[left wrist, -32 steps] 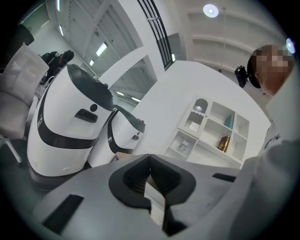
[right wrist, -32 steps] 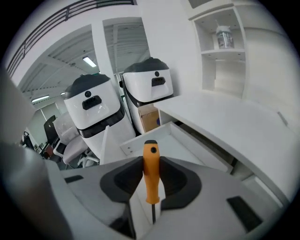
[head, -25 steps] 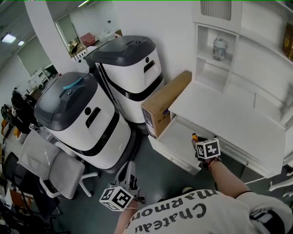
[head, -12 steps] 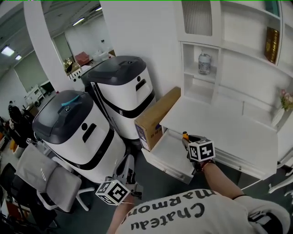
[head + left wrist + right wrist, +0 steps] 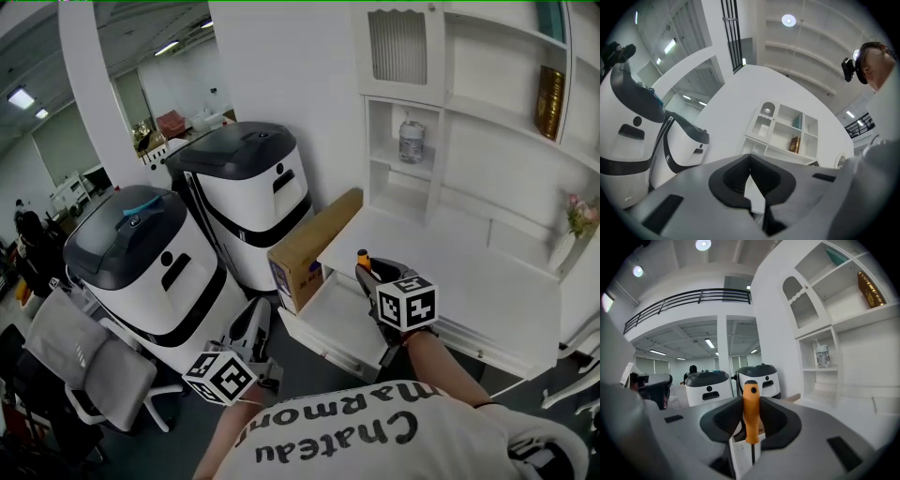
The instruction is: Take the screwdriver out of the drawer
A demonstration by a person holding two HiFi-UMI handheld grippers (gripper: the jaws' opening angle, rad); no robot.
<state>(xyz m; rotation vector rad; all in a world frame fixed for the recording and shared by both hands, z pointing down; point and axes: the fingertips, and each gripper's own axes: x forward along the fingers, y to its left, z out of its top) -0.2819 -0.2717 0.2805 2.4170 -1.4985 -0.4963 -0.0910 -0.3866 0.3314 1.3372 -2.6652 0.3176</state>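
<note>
Head view: the right gripper (image 5: 370, 274) hangs over the open drawer (image 5: 330, 328), by the desk (image 5: 487, 281) edge. The screwdriver (image 5: 363, 256) stands up out of its jaws, clear of the drawer, orange handle uppermost. The left gripper (image 5: 251, 323) is lower, well apart.

Left gripper view: jaws pressed together, nothing between them.

Right gripper view: the jaws pinch the upright handle (image 5: 751, 411) from both sides, and the shaft runs down between them.

The only print that can be read is on the person's shirt (image 5: 375, 441). Seen upside down in the head view, it says "Chateau" and then "Marmon", with the end of that word cut off. The blue print on the cardboard box (image 5: 317, 232) is too small to read.
</note>
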